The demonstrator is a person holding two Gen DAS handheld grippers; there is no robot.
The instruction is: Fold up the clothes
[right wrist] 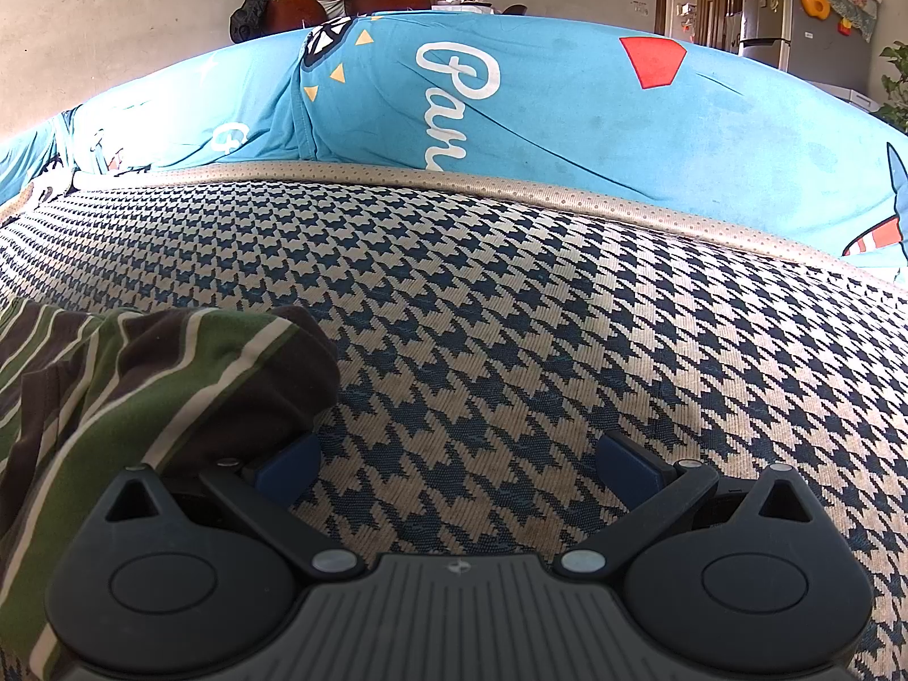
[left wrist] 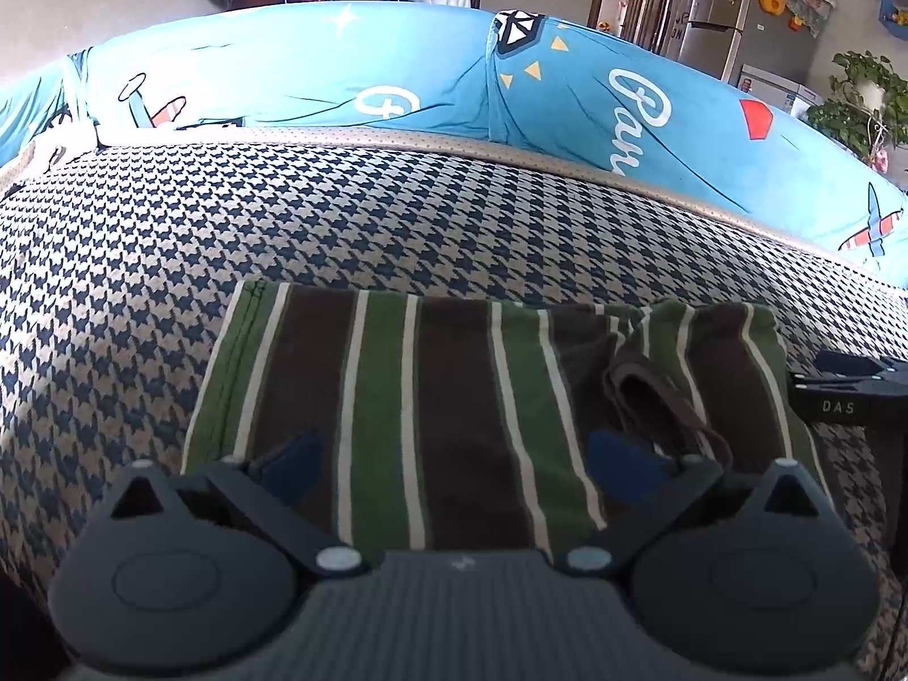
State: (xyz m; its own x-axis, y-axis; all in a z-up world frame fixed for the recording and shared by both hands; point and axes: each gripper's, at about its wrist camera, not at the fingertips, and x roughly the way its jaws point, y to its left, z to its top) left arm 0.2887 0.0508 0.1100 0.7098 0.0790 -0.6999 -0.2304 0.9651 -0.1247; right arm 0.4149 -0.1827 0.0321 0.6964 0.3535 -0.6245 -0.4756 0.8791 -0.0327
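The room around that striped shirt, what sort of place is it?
Most likely a lived-in home. The striped shirt lies on a houndstooth sofa seat with a blue cartoon-print backrest cover; behind stand a magnet-covered fridge and a potted plant.

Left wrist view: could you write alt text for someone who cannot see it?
A folded green, brown and white striped garment lies on a houndstooth-patterned couch seat, with the open left gripper poised over its near edge. A blue printed cushion cover runs along the back, and part of the right gripper shows at the garment's right side.
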